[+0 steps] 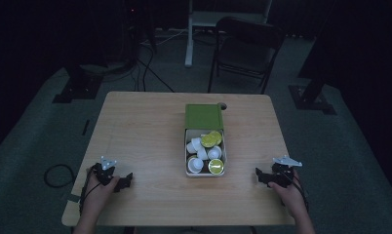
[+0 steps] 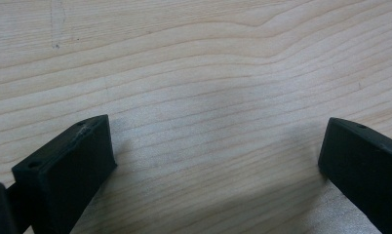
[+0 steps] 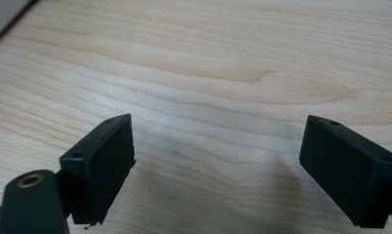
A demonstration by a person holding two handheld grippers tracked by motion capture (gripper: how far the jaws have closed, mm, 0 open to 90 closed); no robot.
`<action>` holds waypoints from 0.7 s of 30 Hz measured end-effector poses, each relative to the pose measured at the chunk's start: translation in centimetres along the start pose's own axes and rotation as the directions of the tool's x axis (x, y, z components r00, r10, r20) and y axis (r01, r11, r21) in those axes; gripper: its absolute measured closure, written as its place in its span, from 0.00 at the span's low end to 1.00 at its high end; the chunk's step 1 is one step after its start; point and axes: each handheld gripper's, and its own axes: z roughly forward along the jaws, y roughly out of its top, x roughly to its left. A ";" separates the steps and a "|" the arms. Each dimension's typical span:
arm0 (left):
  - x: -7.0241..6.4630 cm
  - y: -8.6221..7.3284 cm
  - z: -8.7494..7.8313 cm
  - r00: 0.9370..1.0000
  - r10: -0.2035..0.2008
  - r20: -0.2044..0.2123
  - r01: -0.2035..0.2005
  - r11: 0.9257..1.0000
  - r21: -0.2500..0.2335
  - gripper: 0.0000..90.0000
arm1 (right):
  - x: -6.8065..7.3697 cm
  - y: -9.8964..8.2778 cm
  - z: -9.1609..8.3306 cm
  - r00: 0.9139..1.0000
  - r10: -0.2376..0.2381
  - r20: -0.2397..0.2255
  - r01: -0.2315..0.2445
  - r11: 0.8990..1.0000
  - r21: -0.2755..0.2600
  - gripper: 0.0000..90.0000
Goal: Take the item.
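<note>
Two tongs rest low on the wooden counter [image 1: 145,131], one in each of the person's hands, both at the near edge. The left tongs [image 1: 127,181] sit toward seven o'clock, jaws standing wide apart with bare wood grain between them in the left gripper view. The right tongs [image 1: 260,176] sit toward five o'clock, jaws likewise spread with only bare wood between them in the right gripper view, and both point inward toward the middle.

At the centre of the counter, well apart from both tongs, stands a white box [image 1: 224,146] with its green lid [image 1: 203,116] lying at its twelve o'clock end. Inside lie small coffee capsules [image 1: 202,152] jumbled together, some white, some showing yellow-green tops. A dark folding chair [image 1: 247,48] stands on the floor beyond the counter at twelve o'clock.
</note>
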 end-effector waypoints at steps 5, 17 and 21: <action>0.0 0.0 0.0 1.000 0.000 0.000 0.000 1.000 0.000 0.00 | 0.2 0.8 -0.7 1.000 0.020 0.008 -0.020 1.000 -0.018 0.12; 0.0 0.0 0.0 1.000 -0.001 0.000 0.001 1.000 -0.002 0.00 | 1.3 3.4 -2.1 0.999 0.040 0.006 -0.040 0.998 -0.048 0.12; 0.0 0.0 0.0 1.000 0.001 0.000 -0.001 1.000 -0.001 0.00 | 2.0 4.2 -2.7 1.000 0.030 -0.005 -0.031 0.998 -0.058 0.13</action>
